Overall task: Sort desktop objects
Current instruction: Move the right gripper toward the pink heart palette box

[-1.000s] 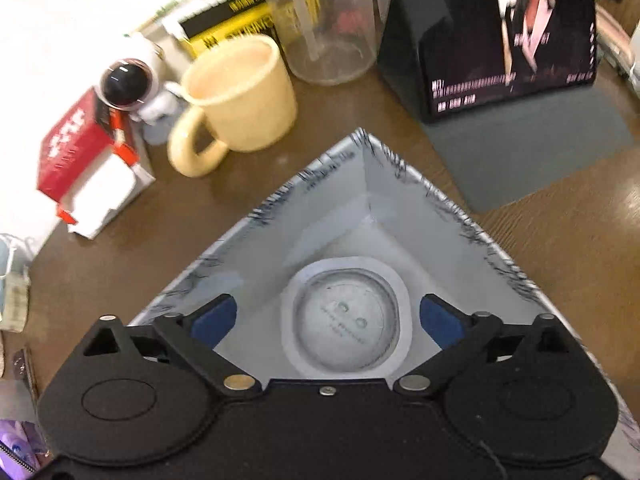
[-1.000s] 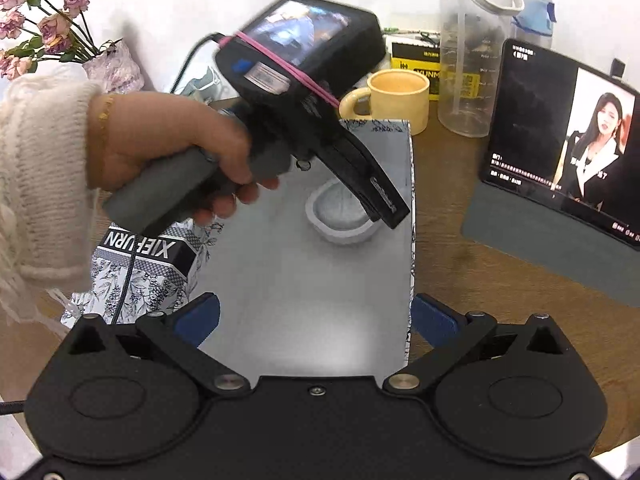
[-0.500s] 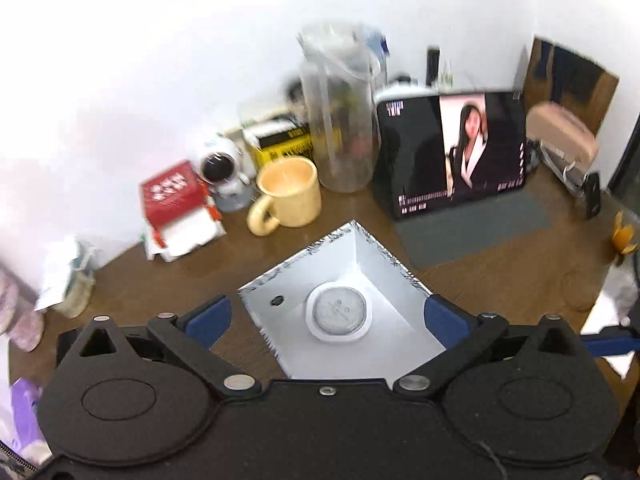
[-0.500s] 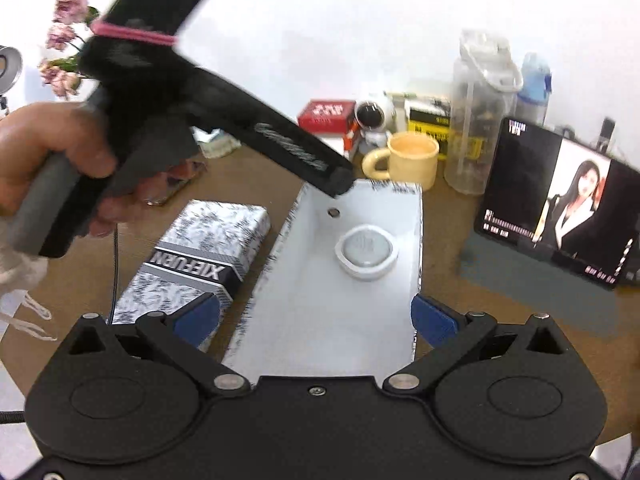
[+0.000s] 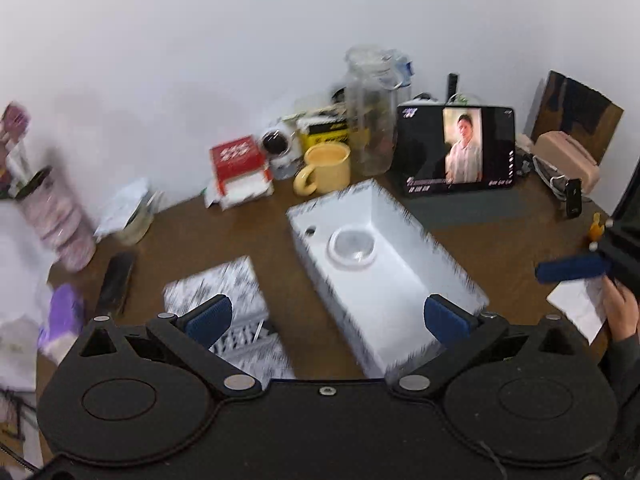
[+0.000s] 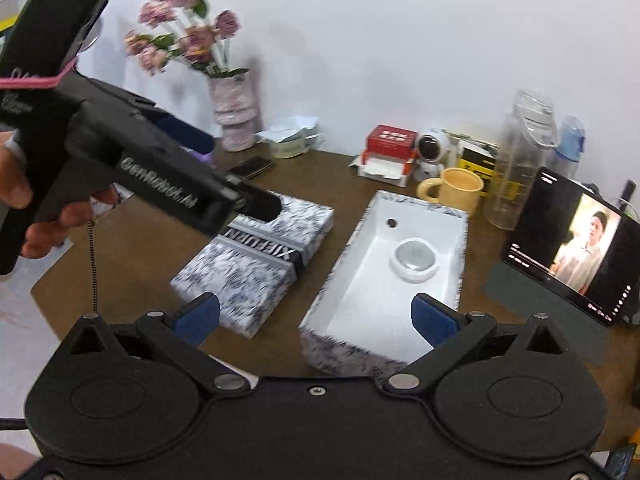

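Both tongs hang above the brown counter [image 6: 132,264] with blue pads spread wide and nothing between them: left tongs [image 5: 326,318]; right tongs [image 6: 316,314]; the open white box [image 6: 360,300] sits near the middle, a round white dish [image 6: 414,260] resting inside; its patterned lid [image 6: 256,264] lies just beside it; a yellow mug [image 6: 456,190] stands behind.

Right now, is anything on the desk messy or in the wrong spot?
The patterned box sits open with its lid lying beside it. Inside is only a small round white container. The red box near the wall has papers poking out.
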Demonstrator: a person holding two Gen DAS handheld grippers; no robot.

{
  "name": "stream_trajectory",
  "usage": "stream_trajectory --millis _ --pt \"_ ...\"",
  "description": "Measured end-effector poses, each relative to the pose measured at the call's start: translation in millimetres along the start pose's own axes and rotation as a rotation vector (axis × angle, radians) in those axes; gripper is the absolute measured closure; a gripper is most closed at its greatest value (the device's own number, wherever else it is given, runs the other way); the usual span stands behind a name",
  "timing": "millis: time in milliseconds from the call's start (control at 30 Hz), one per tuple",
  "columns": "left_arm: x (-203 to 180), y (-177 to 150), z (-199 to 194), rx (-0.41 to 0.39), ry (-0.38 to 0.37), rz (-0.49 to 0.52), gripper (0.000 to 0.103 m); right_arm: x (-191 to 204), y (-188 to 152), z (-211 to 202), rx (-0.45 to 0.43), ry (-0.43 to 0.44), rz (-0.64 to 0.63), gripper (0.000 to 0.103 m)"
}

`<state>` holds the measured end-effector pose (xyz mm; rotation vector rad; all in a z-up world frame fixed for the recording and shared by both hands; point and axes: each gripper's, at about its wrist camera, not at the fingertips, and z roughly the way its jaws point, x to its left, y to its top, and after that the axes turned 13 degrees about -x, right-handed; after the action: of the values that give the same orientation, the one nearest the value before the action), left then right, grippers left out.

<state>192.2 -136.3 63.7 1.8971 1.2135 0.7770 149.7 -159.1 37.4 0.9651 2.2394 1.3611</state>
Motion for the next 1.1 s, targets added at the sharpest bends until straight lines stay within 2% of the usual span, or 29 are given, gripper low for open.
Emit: stream_trajectory --millis 267,500,767,1100 --pt "8.3 -45.3 -38.9 0.027 0.099 -0.087 0.0 29.6 -14.7 -8.0 0.031 0.101 -0.133 0.0" --pt "14.5 -81.1 -56.6 0.082 0.128 -0.129 0.0 54.3 -24.8 -6.1 0.043 0.187 -0.239 0.0" --pt "20.5 -93.6 -64.1 0.12 0.149 -0.18 0.0 65.9 -37.1 15.0 0.118 0.289 -0.31 0.0" --pt "39.0 -126.3 -58.1 0.172 0.121 -0.074 0.0 87.8 -62.4 69.3 0.155 0.408 -0.379 0.0"
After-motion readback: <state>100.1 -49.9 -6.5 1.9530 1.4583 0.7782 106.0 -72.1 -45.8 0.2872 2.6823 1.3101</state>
